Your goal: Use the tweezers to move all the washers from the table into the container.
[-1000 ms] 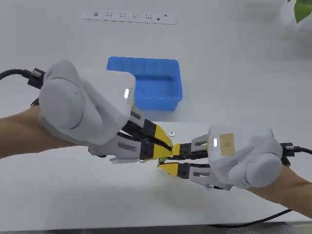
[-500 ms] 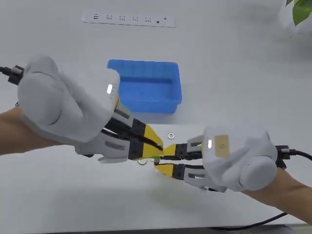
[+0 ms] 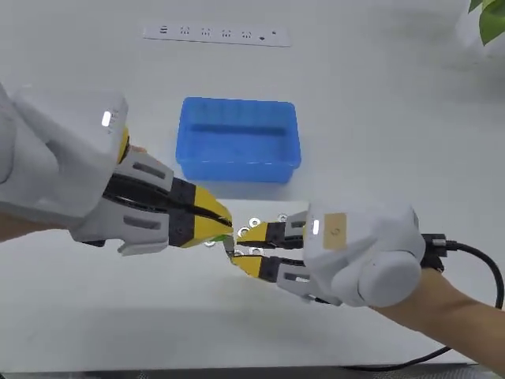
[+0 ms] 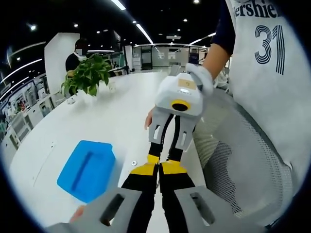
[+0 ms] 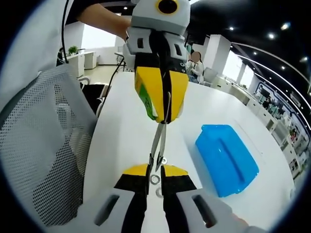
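My left gripper (image 3: 225, 229) comes in from the left, shut on the back end of the steel tweezers (image 5: 158, 138). The tweezers' tips run down between the yellow jaws of my right gripper (image 5: 154, 170), which stand nearly together around them. In the head view only a short piece of the tweezers (image 3: 229, 245) shows between the two grippers. Several small washers (image 3: 254, 224) lie on the white table just beyond the jaws, and one washer (image 5: 155, 179) shows in the right jaws' gap. The blue container (image 3: 239, 162) stands behind them. The right gripper (image 4: 159, 167) faces the left one head-on.
A white power strip (image 3: 217, 33) lies at the table's far edge and a plant (image 3: 489, 20) stands at the far right. A black cable (image 3: 473, 260) trails from the right gripper. A mesh chair (image 5: 48, 145) is beside the table.
The left gripper has drawn back to the left, away from the right one, so more of the tweezers and washers show between them. The right gripper has shifted slightly left.
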